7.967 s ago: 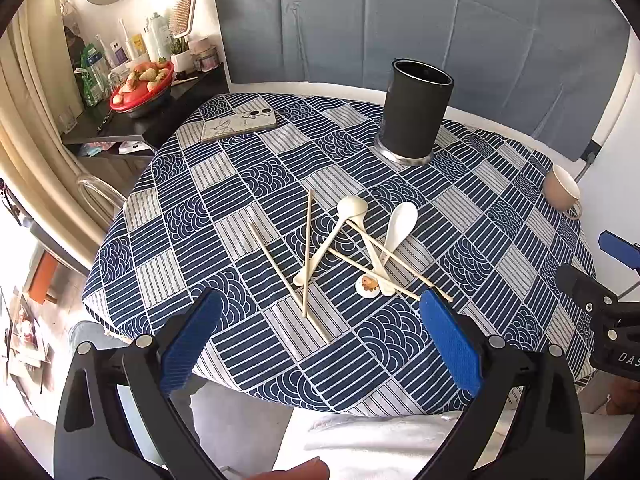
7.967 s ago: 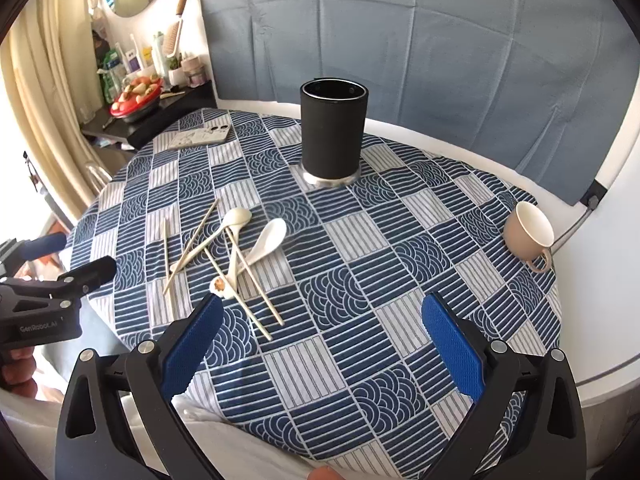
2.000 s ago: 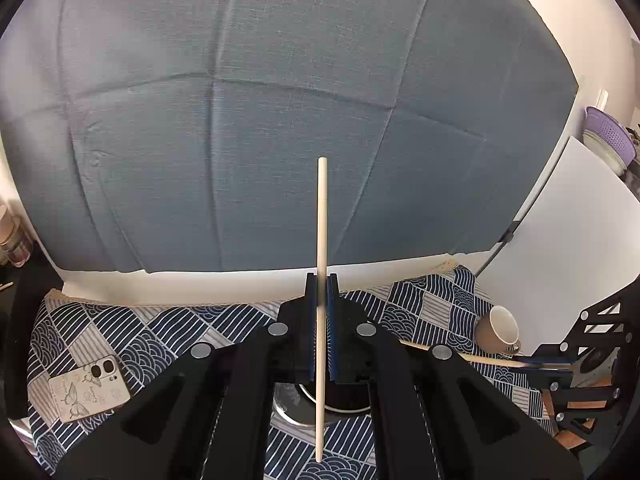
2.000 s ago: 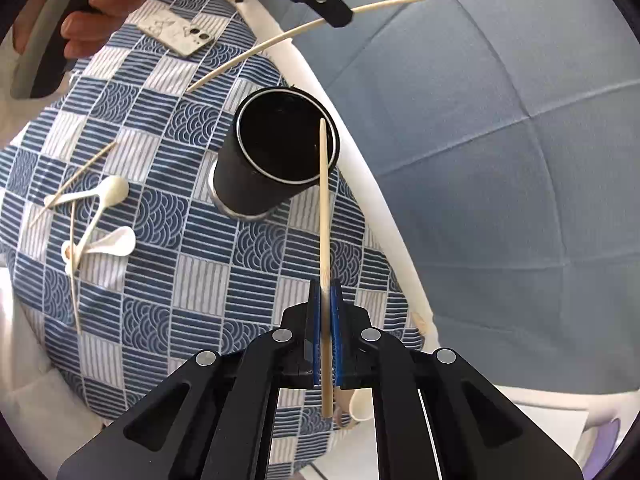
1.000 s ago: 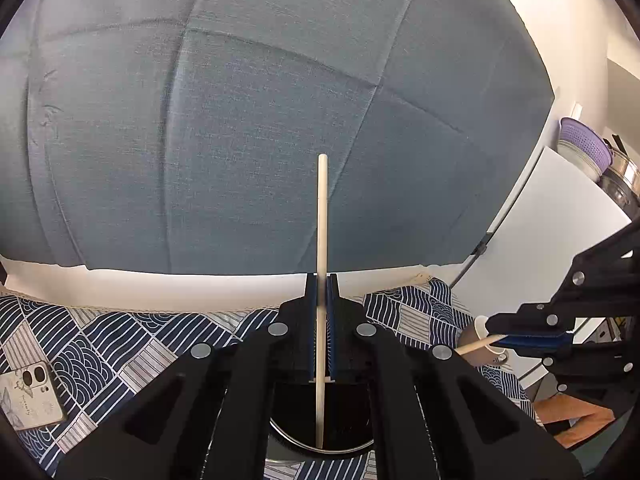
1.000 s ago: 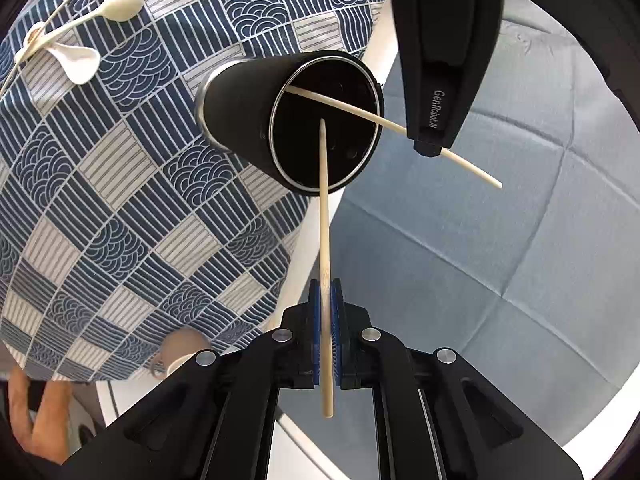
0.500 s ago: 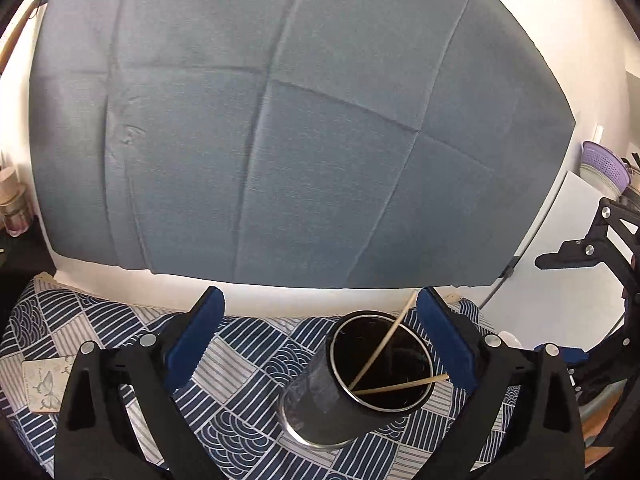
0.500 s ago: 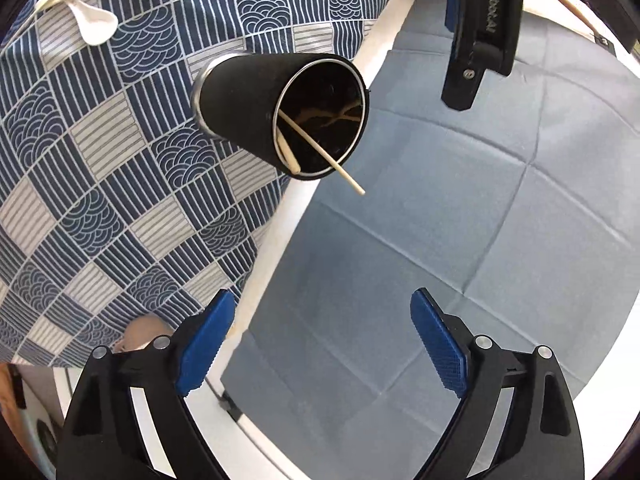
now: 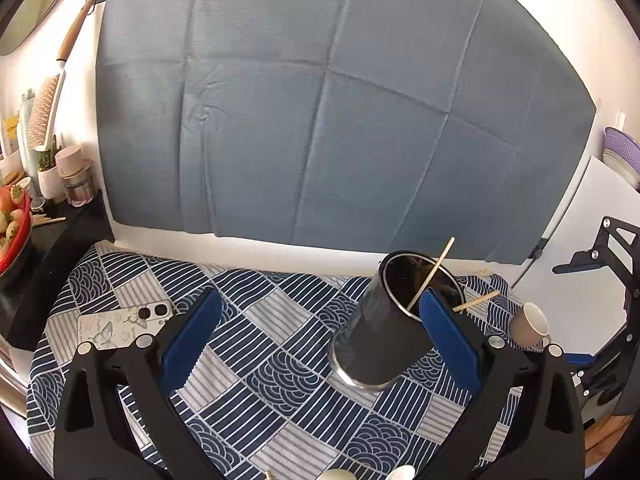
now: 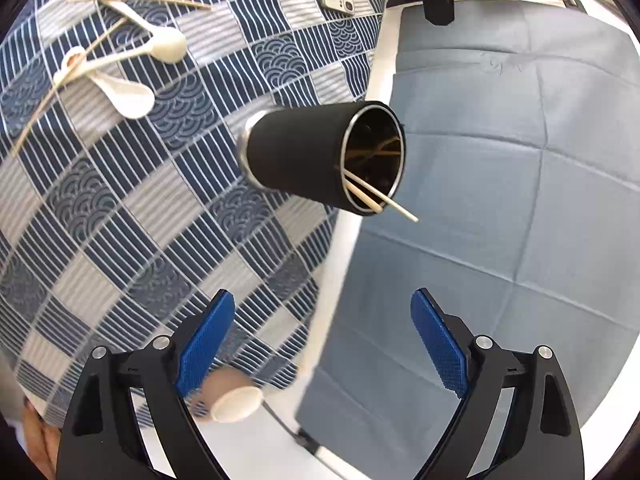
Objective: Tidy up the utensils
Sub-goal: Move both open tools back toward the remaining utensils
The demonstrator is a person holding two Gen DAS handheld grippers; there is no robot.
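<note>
I am holding both my grippers, left [image 9: 316,340] and right [image 10: 320,340], spread apart and empty as two pale wooden chopsticks [image 10: 376,200] are leaning inside the tall black cylindrical holder [image 10: 304,160] at frame centre.

- A creased grey-blue cloth [image 9: 328,128] is hung across the white wall [image 9: 280,248] behind the table's far edge.
- The table [image 9: 280,360] is covered with a blue-and-white patterned tablecloth.
- A dark side shelf [image 9: 60,232] crowded with jars is seen beyond the table's far left corner.
- Bright daylight is cast over the scene.
</note>
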